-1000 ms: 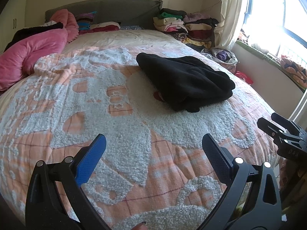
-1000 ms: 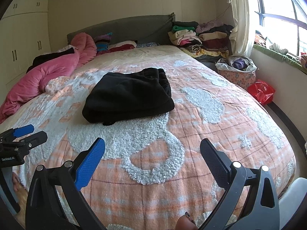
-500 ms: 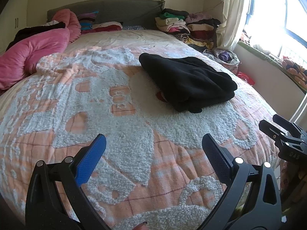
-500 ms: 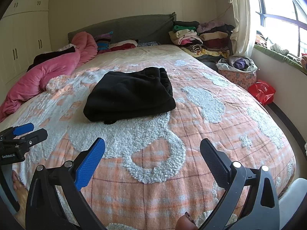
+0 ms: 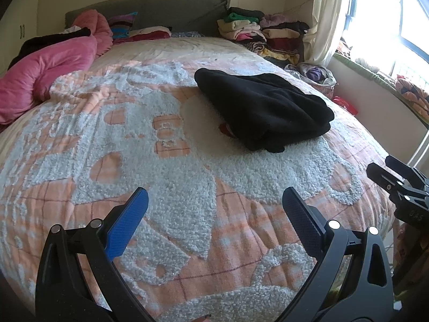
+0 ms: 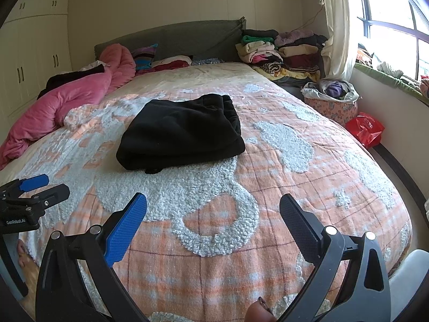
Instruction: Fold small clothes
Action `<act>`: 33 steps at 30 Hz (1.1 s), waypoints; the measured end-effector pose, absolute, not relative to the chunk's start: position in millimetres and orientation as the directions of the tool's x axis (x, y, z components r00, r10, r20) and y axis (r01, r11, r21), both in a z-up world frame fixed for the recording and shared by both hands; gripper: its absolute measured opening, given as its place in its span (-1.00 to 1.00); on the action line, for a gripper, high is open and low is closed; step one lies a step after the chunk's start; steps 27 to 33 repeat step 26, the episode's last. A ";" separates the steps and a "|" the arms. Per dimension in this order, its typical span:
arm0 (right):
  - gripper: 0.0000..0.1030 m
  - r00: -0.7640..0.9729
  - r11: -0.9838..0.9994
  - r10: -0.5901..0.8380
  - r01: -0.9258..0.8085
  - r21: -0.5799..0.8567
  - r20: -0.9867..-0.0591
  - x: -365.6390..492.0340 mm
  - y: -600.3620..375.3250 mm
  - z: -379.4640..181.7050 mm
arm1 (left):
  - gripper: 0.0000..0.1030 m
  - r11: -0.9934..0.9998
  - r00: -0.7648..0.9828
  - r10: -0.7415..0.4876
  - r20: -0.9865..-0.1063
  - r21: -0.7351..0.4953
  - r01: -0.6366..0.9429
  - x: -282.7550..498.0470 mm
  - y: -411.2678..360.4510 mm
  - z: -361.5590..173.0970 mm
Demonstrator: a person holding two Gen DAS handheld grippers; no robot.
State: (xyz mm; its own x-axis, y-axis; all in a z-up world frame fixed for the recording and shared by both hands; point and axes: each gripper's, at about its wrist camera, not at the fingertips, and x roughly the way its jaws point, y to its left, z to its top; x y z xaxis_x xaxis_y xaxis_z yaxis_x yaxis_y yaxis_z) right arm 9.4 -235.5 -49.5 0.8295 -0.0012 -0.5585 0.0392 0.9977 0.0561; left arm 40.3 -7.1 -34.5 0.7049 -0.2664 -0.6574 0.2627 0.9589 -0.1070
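The black garment (image 6: 179,131), seemingly thick fleece, lies soft and floppy on the bed (image 6: 268,177); its near edge suits gripping. Both hand-held grippers, left (image 5: 214,206) and right (image 6: 213,209), gape wide, empty.

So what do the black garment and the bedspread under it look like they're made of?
Black garment: probably fleece, since it looks matte, fuzzy and thick at the folds. Bedspread: seemingly woven checked orange cloth with raised, nubbly white tufted patches, chenille-like.
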 end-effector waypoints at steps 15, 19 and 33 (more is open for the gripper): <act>0.92 0.800 0.978 -0.120 0.197 0.069 -0.587 -9.6 -276.6 -60.7 | 0.82 0.967 0.718 -0.241 -0.653 -0.100 0.234 40.7 -3.1 -37.1; 0.92 0.737 0.909 -0.288 0.411 0.066 -0.611 -36.9 -336.4 -70.3 | 0.82 0.977 0.741 -0.208 -0.638 -0.110 0.180 46.5 15.8 -31.9; 0.92 0.418 0.583 -0.595 0.812 -0.010 -0.687 -124.0 -486.6 -97.0 | 0.82 0.978 0.750 0.003 -0.662 -0.153 -0.139 98.0 153.2 -15.5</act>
